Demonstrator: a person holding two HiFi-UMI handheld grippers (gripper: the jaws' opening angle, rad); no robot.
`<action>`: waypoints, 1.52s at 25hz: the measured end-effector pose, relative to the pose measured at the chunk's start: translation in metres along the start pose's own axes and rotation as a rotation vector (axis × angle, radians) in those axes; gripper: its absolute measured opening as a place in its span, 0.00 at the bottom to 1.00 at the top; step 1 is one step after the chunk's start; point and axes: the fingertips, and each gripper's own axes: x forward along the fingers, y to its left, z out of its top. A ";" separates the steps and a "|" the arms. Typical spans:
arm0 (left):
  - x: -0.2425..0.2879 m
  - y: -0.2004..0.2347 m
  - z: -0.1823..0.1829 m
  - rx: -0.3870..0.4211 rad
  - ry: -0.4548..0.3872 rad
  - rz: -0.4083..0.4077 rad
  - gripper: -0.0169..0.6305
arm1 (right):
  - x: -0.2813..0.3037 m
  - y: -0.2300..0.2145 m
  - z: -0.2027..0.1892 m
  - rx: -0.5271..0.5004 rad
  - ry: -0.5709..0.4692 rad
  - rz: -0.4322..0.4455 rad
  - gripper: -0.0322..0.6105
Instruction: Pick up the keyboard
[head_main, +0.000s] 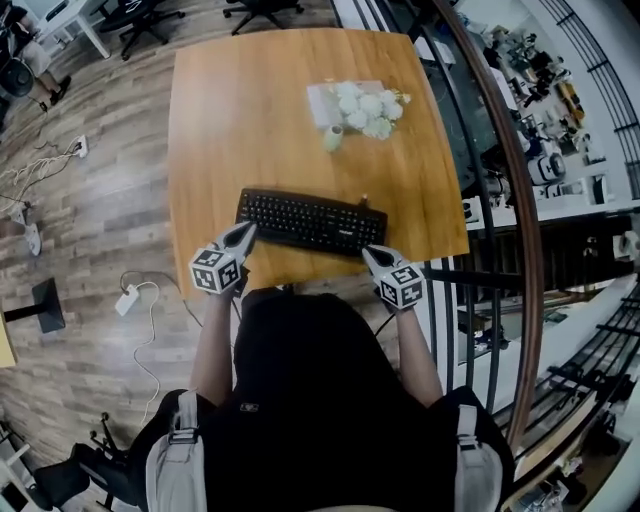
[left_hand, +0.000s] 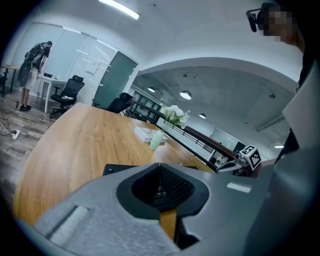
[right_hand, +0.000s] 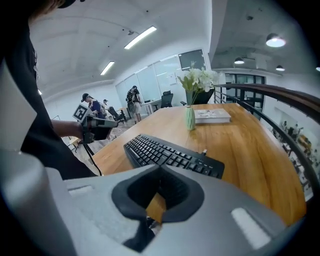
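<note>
A black keyboard (head_main: 311, 221) lies near the front edge of the wooden table (head_main: 240, 120). My left gripper (head_main: 243, 236) is shut and empty, its tips at the keyboard's near left corner. My right gripper (head_main: 373, 256) is also shut and empty, just off the keyboard's near right corner. In the right gripper view the keyboard (right_hand: 170, 155) lies just ahead of the closed jaws, with the left gripper (right_hand: 95, 124) beyond it. In the left gripper view only a strip of the keyboard (left_hand: 114, 169) shows above the jaws, and the right gripper (left_hand: 240, 162) sits at the right.
A small green vase of white flowers (head_main: 365, 110) stands beside a flat white book (head_main: 328, 100) at the table's far side. A metal railing (head_main: 500, 200) runs along the table's right edge. Office chairs (head_main: 150, 15) and floor cables (head_main: 40, 170) lie to the left.
</note>
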 end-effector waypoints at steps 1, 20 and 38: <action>0.003 0.006 -0.002 0.006 0.012 0.001 0.05 | 0.004 -0.001 -0.003 0.009 0.010 -0.002 0.05; 0.029 0.086 -0.039 0.110 0.220 -0.005 0.05 | 0.016 -0.066 -0.033 0.136 0.096 -0.245 0.06; 0.052 0.132 -0.069 0.077 0.359 0.085 0.33 | 0.045 -0.115 -0.056 0.217 0.185 -0.325 0.39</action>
